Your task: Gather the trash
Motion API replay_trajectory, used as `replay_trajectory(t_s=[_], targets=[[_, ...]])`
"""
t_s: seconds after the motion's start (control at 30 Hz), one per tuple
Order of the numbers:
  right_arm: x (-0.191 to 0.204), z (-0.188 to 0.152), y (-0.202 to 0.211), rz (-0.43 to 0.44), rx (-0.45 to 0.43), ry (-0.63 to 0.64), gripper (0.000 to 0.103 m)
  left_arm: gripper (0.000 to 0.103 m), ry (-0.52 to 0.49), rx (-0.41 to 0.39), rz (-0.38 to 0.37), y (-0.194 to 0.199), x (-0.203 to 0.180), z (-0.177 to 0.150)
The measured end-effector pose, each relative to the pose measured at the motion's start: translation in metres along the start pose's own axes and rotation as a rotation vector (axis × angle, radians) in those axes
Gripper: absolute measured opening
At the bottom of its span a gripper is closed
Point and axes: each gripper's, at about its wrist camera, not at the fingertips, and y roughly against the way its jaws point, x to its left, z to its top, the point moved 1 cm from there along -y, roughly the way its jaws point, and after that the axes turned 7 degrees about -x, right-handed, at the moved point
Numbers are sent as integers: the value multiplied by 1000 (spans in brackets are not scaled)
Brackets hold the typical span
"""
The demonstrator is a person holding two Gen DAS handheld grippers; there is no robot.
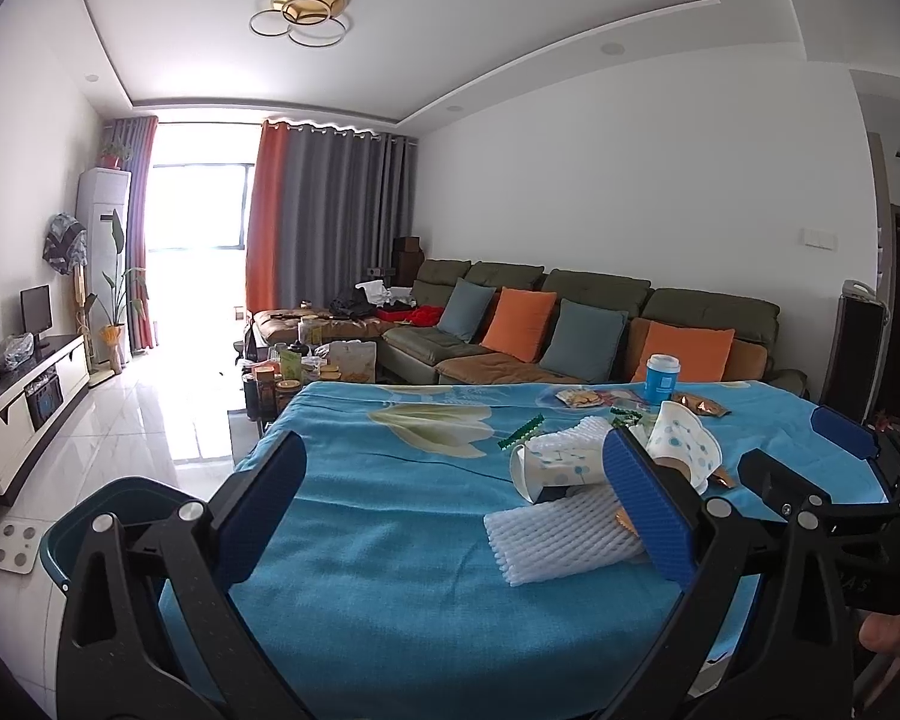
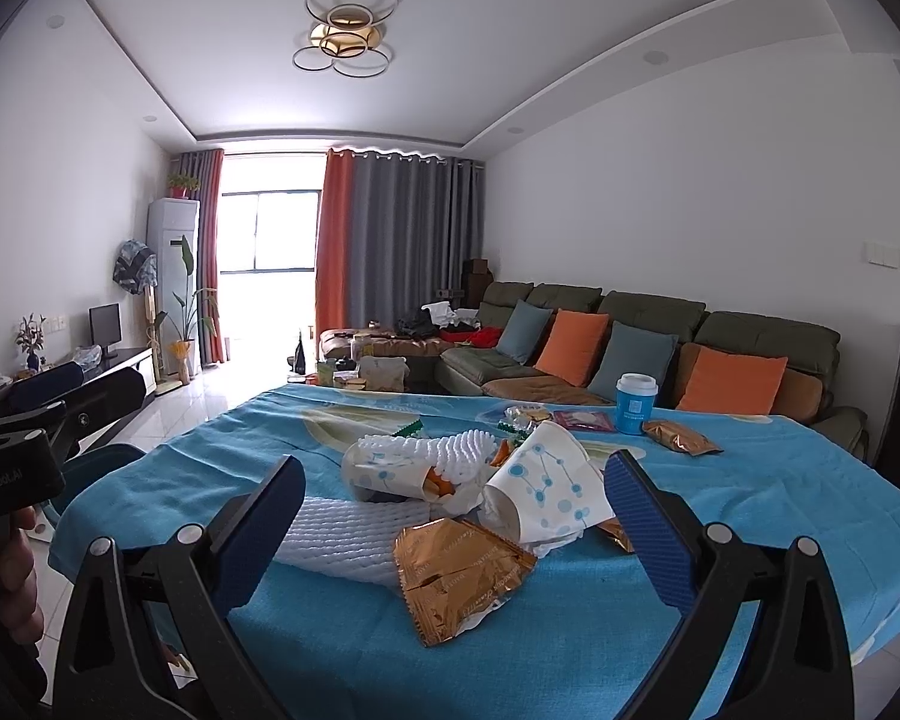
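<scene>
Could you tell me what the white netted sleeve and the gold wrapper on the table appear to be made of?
White netted sleeve: looks like soft foam mesh, matte, with a ribbed lattice. Gold wrapper: probably metallised plastic film, shiny and creased, torn open.

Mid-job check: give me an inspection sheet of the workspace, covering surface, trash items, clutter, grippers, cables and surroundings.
Surface: table under a turquoise flower-print cloth, wrinkled.
Job's things: white foam fruit net lying flat; crumpled gold foil wrapper partly over it; two dotted paper cups tipped over; second foam net; green serrated strip; a second gold wrapper farther back.
Clutter: blue lidded cup upright; snack packets beside it.
Grippers: left gripper open, empty; right gripper open, empty, wrapper between its fingers' line.
Cables: nothing seen.
Surroundings: teal bin at table's left edge; green sofa with cushions behind.
</scene>
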Motion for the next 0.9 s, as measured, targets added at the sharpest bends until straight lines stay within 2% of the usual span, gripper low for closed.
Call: replay_trajectory(t_s=[0.9], targets=[[0,0,3,0,5,2,96,97,9,9,7,0,3,0]])
